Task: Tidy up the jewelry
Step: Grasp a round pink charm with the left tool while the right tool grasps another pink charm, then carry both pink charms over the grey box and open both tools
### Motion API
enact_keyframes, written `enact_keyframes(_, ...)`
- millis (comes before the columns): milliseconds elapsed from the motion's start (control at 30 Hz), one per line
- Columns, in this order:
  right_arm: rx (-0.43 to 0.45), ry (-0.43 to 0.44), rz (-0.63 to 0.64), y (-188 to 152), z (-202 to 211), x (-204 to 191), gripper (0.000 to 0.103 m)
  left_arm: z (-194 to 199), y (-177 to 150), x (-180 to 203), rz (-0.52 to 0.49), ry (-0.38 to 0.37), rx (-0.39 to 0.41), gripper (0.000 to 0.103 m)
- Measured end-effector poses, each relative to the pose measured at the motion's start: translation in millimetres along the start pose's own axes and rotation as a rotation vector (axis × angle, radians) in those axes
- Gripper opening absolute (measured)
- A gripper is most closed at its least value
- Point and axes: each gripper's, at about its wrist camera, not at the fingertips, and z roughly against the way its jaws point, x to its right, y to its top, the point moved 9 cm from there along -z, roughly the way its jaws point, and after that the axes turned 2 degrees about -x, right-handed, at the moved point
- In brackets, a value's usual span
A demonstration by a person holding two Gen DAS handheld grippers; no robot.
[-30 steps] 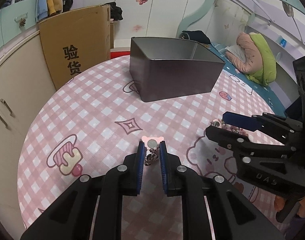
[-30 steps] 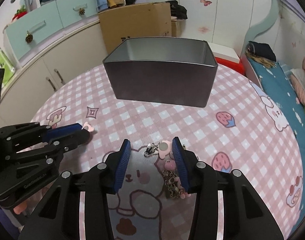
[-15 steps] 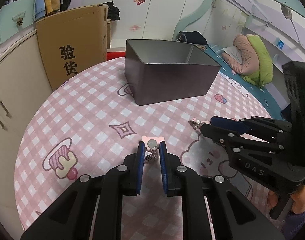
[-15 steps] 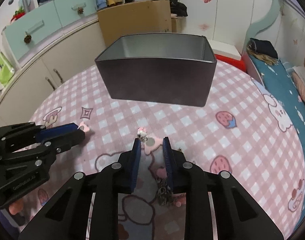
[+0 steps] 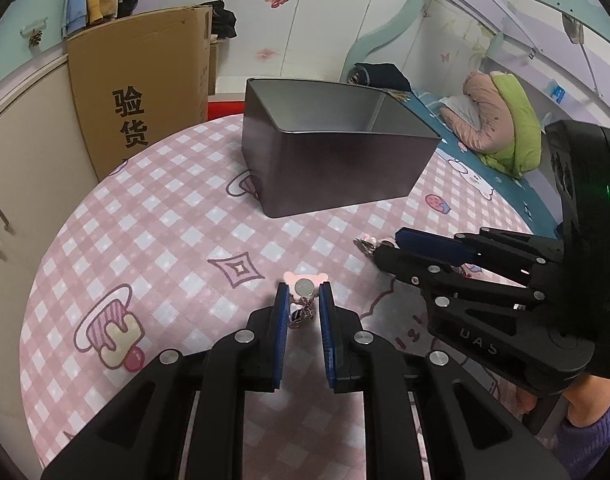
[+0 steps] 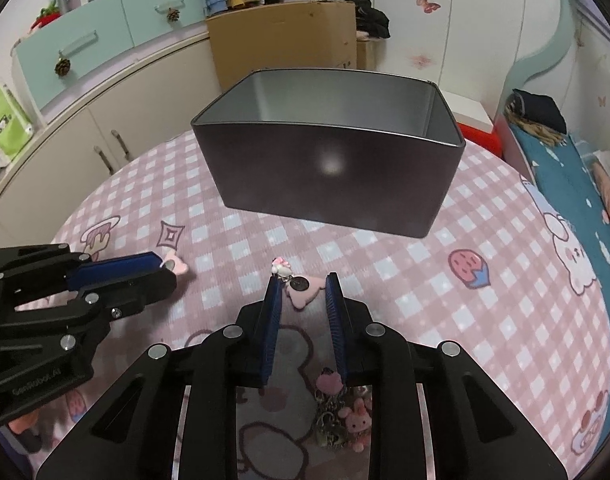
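A dark metal tin [image 5: 337,176] [image 6: 329,176] stands open-topped at the far side of the round table with its pink checked cloth [image 5: 153,216]. My left gripper [image 5: 303,295] [image 6: 165,270] is shut on a pink bear-shaped charm [image 5: 303,285] with a silver disc; a short chain hangs between its fingers. My right gripper [image 6: 301,290] [image 5: 387,246] is shut on a pink charm [image 6: 305,294] with a dark disc. A small pink-and-white charm [image 6: 281,266] [image 5: 367,242] sticks out past its tips. More of that chain with pink charms [image 6: 339,400] hangs under its fingers.
A tall cardboard box [image 5: 145,100] leans behind the table on the left, beside cream cupboards [image 6: 105,148]. A bed with a blue cover [image 6: 565,176] and bundled clothes [image 5: 501,128] lies to the right. A hand in a purple sleeve [image 5: 589,412] holds the right gripper.
My right gripper's jaws have come together on the pink charm and its chain has come up off the cloth. The left gripper keeps its grip and has hardly moved.
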Motion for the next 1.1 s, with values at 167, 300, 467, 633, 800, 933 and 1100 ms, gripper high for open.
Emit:
enact_keyframes(167,0.006,0.024,-0.03,-0.1,1.9,4.1,0.016,1.1,2.1,2.2,0.003,-0.011,0.004,0.013)
enact_keyframes(300,0.022,0.047,-0.043,-1.6,11.5,4.3,0.016,3.8,5.6,5.3,0.0,-0.019,0.011,0.013)
enact_keyframes(467,0.051,0.061,-0.05,1.2,30.9,7.0,0.016,12.8,15.0,14.7,-0.011,-0.039,0.034,0.013)
enact_keyframes(633,0.111,0.054,-0.053,13.8,59.6,13.6,0.016,29.0,31.6,27.2,-0.03,-0.072,0.077,0.013)
enact_keyframes(800,0.182,0.041,-0.05,38.3,91.2,22.9,0.016,48.7,62.0,39.1,-0.056,-0.097,0.136,0.013)
enact_keyframes(933,0.211,0.039,-0.065,62.0,99.8,36.0,0.016,55.3,91.8,46.1,-0.087,-0.096,0.167,0.013)
enact_keyframes(1100,0.205,0.049,-0.08,87.7,90.1,46.0,0.016,40.9,127.0,44.7,-0.089,-0.081,0.141,0.013)
